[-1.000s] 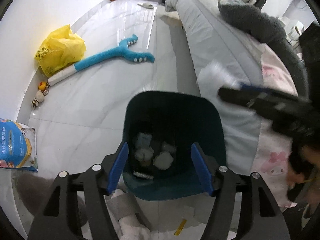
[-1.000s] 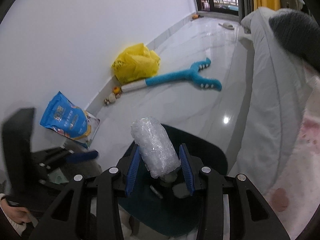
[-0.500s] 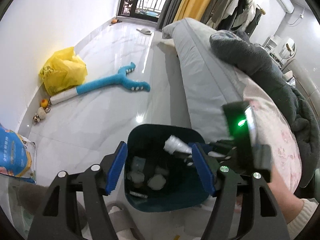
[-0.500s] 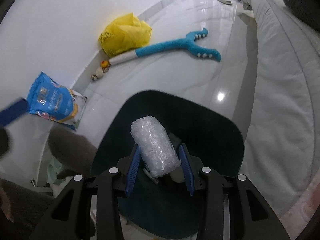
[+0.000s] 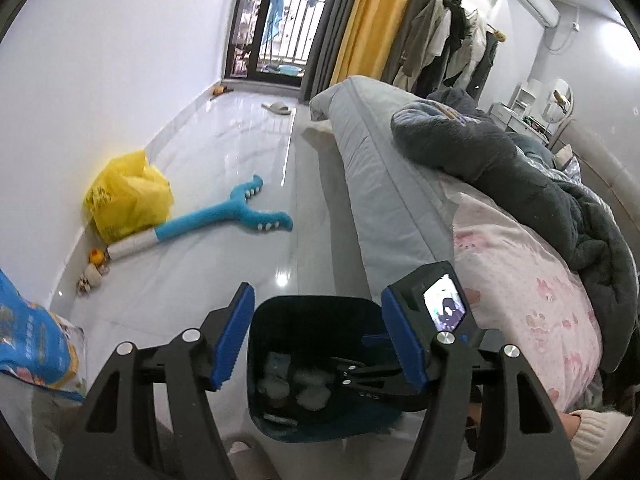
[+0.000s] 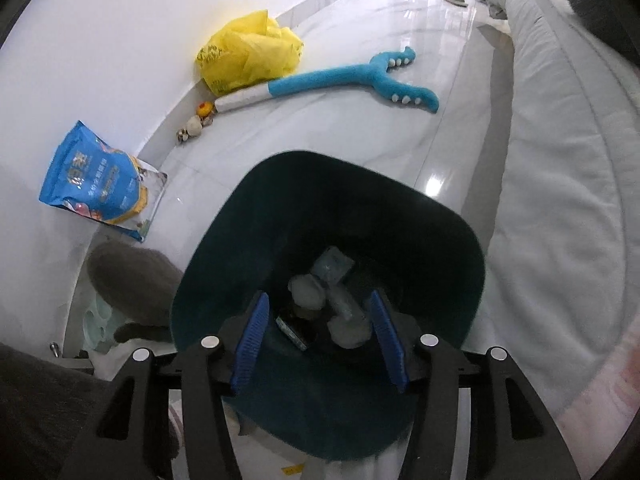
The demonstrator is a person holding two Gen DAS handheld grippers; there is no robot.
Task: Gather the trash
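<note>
The right gripper [image 6: 320,338] points down into the bin [image 6: 256,216], spread wide and holding nothing. The left gripper [image 5: 318,342] hovers above the bin's rim, also wide and empty. The dark teal plastic bin stands on the glossy floor [image 6: 360,128] beside the bed [image 6: 560,160], containing crumpled white wads [image 6: 306,294] and a clear wrapper [image 6: 346,304].

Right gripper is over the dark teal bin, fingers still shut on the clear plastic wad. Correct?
Not quite. The right gripper is over the dark teal bin, but its fingers are open and empty; the right wrist view shows the clear plastic wad lying inside the bin.
</note>
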